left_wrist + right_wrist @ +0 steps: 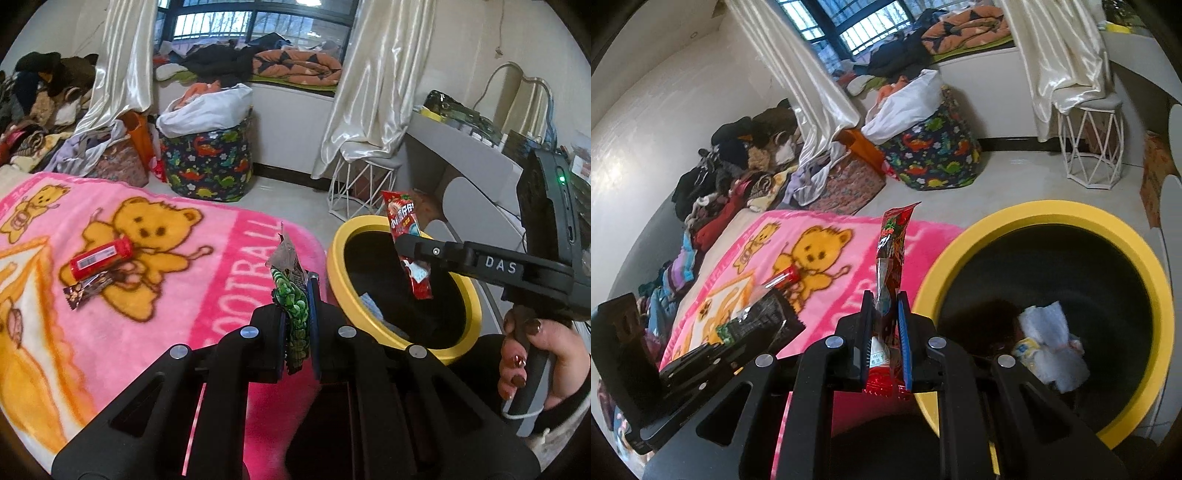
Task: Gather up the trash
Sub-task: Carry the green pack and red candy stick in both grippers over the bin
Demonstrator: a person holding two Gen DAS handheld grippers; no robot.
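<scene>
My left gripper (298,295) is shut on a green snack wrapper (293,310), held upright above the pink bear blanket (147,295), just left of the yellow-rimmed bin (332,254). My right gripper (884,314) is shut on a red snack wrapper (892,243); in the left wrist view that gripper (404,242) holds the red wrapper (402,218) over the bin's opening. The bin (1160,295) holds white crumpled trash (1052,343). A red packet (101,256) and a brown wrapper (88,290) lie on the blanket.
A dinosaur-print basket (207,166) and a white wire stool (362,184) stand on the floor beyond. Clothes are piled at the left (33,110). A desk (461,147) stands at the right.
</scene>
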